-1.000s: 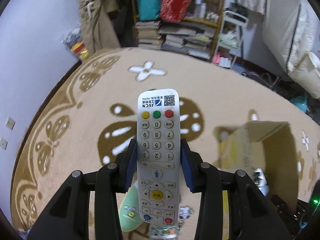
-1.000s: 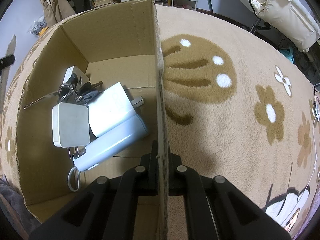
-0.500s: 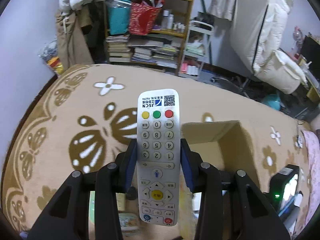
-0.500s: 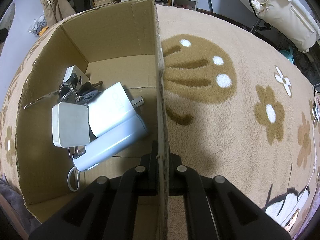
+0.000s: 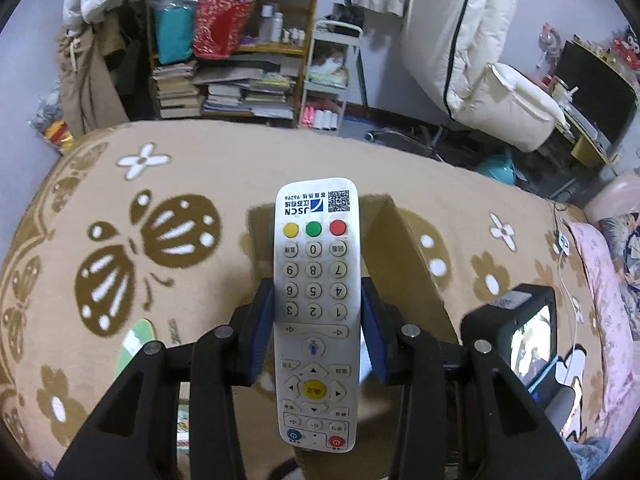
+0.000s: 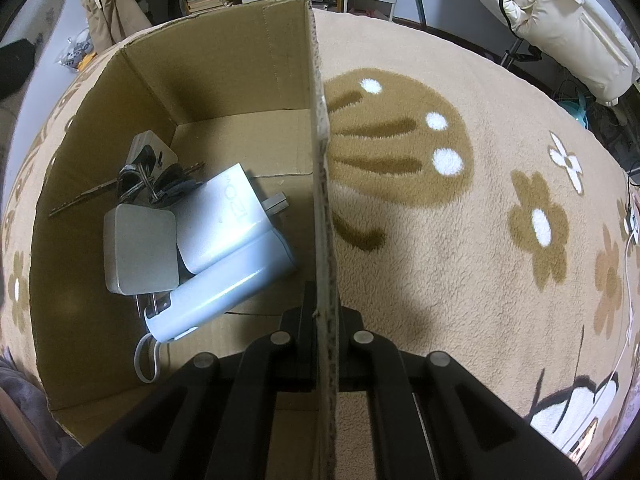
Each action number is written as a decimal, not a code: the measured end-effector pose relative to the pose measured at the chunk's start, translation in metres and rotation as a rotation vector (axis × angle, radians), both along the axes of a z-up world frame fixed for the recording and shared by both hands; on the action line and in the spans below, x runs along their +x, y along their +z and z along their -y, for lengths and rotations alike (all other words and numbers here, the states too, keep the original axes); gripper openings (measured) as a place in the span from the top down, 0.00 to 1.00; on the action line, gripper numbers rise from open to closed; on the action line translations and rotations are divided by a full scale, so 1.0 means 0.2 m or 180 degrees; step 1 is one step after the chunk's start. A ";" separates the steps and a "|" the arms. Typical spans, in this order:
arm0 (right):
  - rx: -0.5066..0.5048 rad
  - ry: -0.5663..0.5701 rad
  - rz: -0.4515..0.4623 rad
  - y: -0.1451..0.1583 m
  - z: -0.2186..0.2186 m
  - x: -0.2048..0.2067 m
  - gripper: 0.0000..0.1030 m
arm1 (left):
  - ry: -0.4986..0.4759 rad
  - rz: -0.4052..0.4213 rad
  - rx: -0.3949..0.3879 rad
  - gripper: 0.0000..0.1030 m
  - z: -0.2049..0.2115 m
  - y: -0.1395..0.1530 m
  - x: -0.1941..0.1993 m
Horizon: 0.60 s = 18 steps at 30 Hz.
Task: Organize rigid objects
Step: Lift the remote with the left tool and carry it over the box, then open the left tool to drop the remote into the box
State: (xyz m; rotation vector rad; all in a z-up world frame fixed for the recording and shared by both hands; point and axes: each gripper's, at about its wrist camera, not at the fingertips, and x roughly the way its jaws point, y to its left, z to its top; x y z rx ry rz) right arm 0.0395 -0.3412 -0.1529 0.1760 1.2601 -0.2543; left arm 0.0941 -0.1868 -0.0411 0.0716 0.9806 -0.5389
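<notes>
The white remote control (image 5: 316,312) is held lengthwise between the blue pads (image 5: 262,332) of the left tool (image 5: 317,330), which is closed on its two long sides about midway along the keypad. Gripped there, near its middle, the remote is kept level and is unlikely to pivot while it is carried. Its far end points toward the cardboard box (image 5: 396,256), which lies directly beyond it on the patterned rug (image 5: 200,168), so the remote appears to be lined up for delivery into the box.

The right tool (image 6: 320,312) is closed on the right wall of the box (image 6: 318,168), one finger inside and one outside. This hold is judged to be there to steady the box and keep its opening presented.

Inside the box, against its left wall, a white square adapter (image 6: 140,250), a larger white charger (image 6: 224,220) with its plug toward the pinched wall, and a pale blue power bank (image 6: 228,284) are crowded together; a bunch of keys (image 6: 148,184) lies behind them toward the far wall. The floor of the box beside the pinched wall is bare, and it is there that room for the remote seems to be left.
</notes>
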 end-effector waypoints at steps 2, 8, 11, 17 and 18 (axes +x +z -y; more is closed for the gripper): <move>0.0001 -0.0001 0.0000 0.00 0.00 0.00 0.95 | 0.0025 -0.0021 0.0034 0.62 0.01 -0.03 0.00; 0.0000 -0.0001 0.0000 0.00 0.00 0.00 0.95 | 0.0053 -0.0229 0.0169 0.62 0.05 -0.17 0.03; 0.0001 0.0001 0.0000 0.00 0.00 0.00 0.95 | 0.0066 -0.0175 0.0375 0.62 0.09 -0.21 0.02; 0.0006 0.0005 0.0002 0.01 0.00 0.00 0.95 | -0.0008 -0.0049 0.0544 0.61 0.11 -0.20 0.00; -0.0001 0.0004 0.0001 0.01 0.00 0.00 0.95 | -0.0017 -0.0014 0.0563 0.61 0.11 -0.19 0.00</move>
